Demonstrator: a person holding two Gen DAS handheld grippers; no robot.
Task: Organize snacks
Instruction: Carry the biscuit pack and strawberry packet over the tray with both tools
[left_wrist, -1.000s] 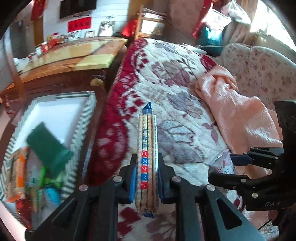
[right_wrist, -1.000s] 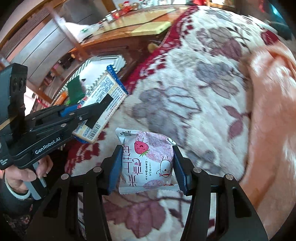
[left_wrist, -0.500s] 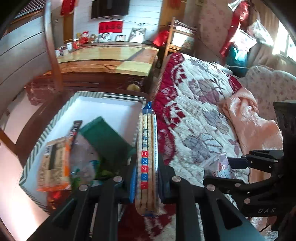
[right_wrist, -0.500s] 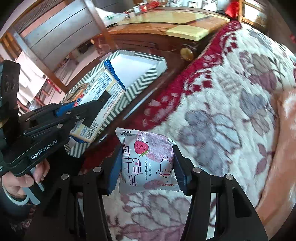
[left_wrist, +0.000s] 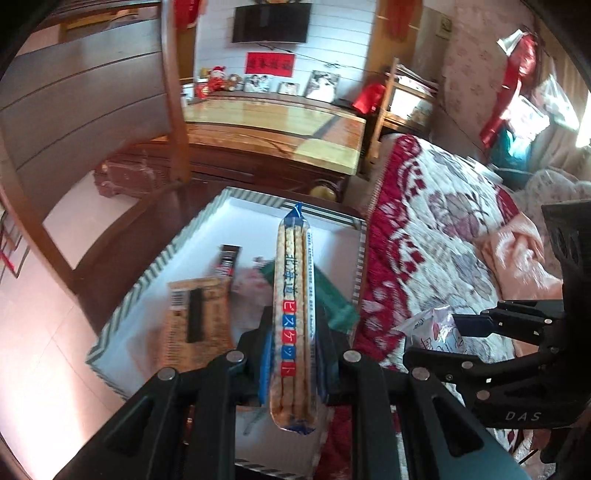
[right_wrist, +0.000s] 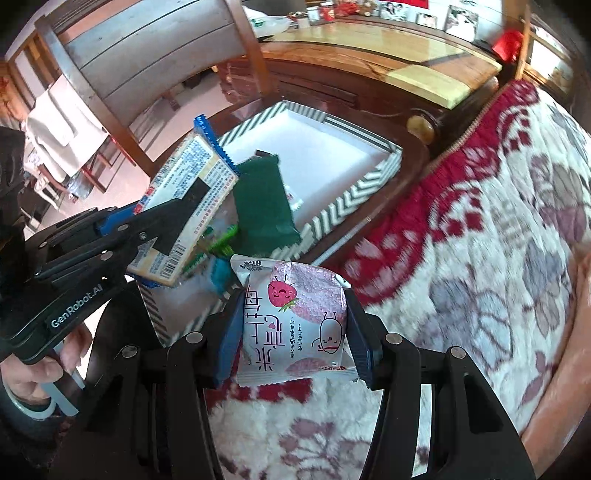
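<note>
Left gripper (left_wrist: 293, 354): pinched the biscuit pack (left_wrist: 293, 314) edge-on, the long pack standing out toward 12 o'clock above the tray (left_wrist: 155, 269).
Right gripper (right_wrist: 293, 332): clamped across the strawberry snack packet (right_wrist: 295, 321), held over the blanket (right_wrist: 480, 258), the tray's near corner at its 11 o'clock.
Risk, left: judged that the pack was gripped near its lower end only; the long free end could swing or slip as the fingers part, and land across the rim rather than inside.
Risk, right: judged that the puffy packet could squirt out of the pads if squeezed harder, dropping onto the blanket short of the tray.
Risk, both: the two grippers were close side by side; crowding one corner of the tray could make them knock each other.
Container: white tray with striped rim, on dark wood beside the bed.
Contents: dark green packet (right_wrist: 264, 203) near centre; tan bar with black label (left_wrist: 195, 317) at 9 o'clock of the left gripper; small dark stick pack (left_wrist: 227, 260) at 11 o'clock; green and blue wrappers below, blurred. Far half bare.
</note>
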